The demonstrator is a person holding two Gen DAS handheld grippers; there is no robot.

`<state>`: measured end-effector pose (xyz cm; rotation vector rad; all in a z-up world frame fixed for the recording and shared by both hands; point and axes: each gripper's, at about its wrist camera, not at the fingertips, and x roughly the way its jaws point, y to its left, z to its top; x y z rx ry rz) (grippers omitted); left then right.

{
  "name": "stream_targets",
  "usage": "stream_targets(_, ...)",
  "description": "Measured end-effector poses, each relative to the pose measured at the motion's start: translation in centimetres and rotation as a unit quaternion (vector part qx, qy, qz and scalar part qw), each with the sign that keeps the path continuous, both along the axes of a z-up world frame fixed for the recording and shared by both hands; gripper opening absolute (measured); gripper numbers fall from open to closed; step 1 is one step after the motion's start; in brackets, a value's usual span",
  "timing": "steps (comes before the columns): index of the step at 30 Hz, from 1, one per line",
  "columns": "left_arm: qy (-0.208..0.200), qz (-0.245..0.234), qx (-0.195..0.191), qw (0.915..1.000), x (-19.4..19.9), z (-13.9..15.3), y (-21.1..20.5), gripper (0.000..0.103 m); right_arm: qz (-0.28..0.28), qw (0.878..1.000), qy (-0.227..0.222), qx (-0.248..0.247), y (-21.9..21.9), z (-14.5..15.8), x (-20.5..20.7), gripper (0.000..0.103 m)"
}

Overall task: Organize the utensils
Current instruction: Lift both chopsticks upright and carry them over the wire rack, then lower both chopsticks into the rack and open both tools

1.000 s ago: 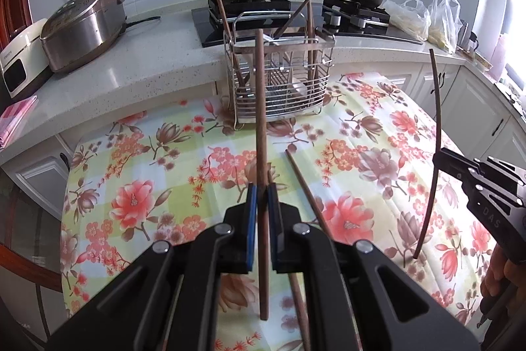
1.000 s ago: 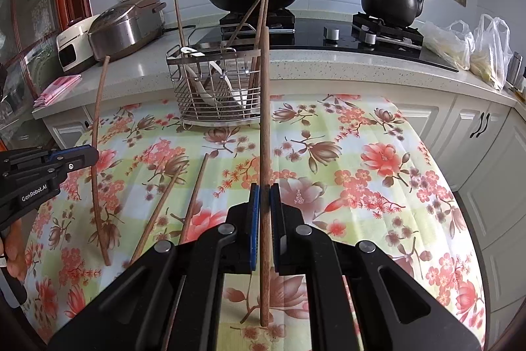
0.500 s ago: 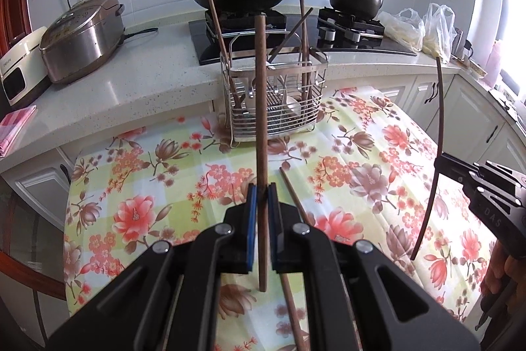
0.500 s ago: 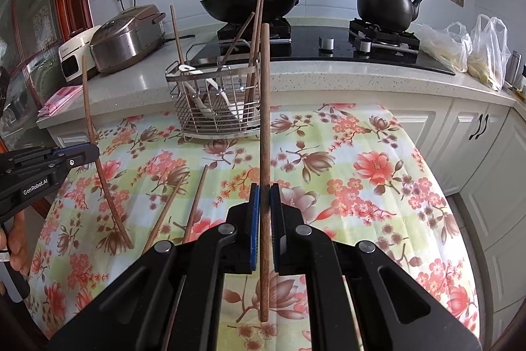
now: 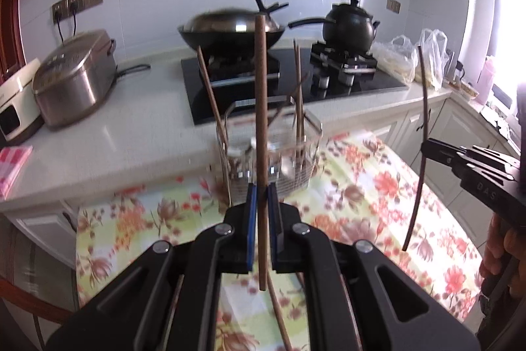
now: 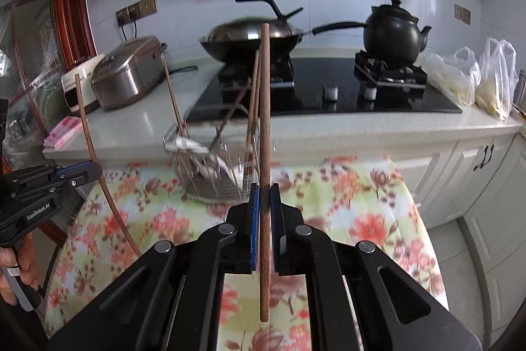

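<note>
1. Clamping a brown chopstick [image 5: 262,127] upright, the left gripper [image 5: 259,196] has its blue-padded jaws pressed tight on the stick's lower part; the stick's top rises well above the jaws and its tip hangs just below them.
2. The right gripper [image 6: 264,196] is likewise closed on a second chopstick [image 6: 265,120], held upright with most of its length above the jaws.
3. Straight ahead of both grippers, beyond the stick tips, stands the wire rack [image 6: 213,170], blurred, on the floral cloth [image 6: 361,203]; several chopsticks lean inside it.
4. Below the left gripper a loose chopstick [image 5: 279,314] lies on the cloth, partly hidden by the jaws.
5. In the left view the right gripper shows at the far right edge; in the right view the left one shows at the far left edge, a hand [image 6: 16,262] on its handle.
6. Behind the rack runs the counter [image 5: 131,134].
</note>
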<state>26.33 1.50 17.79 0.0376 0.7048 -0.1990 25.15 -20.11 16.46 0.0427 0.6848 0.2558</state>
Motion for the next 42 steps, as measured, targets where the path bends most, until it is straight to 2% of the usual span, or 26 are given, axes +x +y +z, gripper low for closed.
stream_targets(7,-0.038,0.005,0.003,0.9993,4.8,5.9,-0.3,0.007,0.012,1.000,-0.022,0.009,1.7,5.2,6.3,0.006)
stream_targets(13,-0.059,0.007,0.011,0.9982,8.5,9.2,-0.2,0.007,0.013,0.999,-0.041,0.019,3.5,8.7,11.0,0.006)
stream_targets(16,-0.060,0.011,0.012,0.9981,10.8,9.7,0.0,0.007,0.020,0.999,-0.045,0.022,4.9,9.4,13.6,0.006)
stream_targets(20,-0.056,0.018,0.016,0.9981,13.4,9.2,0.3,0.007,0.022,0.999,-0.045,0.022,6.5,9.2,16.4,0.006)
stream_targets(26,-0.046,0.019,0.010,0.9987,15.8,7.6,0.7,0.007,0.022,0.999,-0.035,0.023,7.8,7.0,19.7,0.006)
stream_targets(35,-0.038,0.026,0.002,0.9989,17.5,5.7,0.8,0.007,0.019,0.999,-0.025,0.031,8.3,4.4,21.0,0.006)
stream_targets(42,-0.018,0.035,0.002,0.9992,18.5,2.9,0.9,0.007,0.021,0.999,-0.013,0.032,8.8,2.7,21.0,0.006)
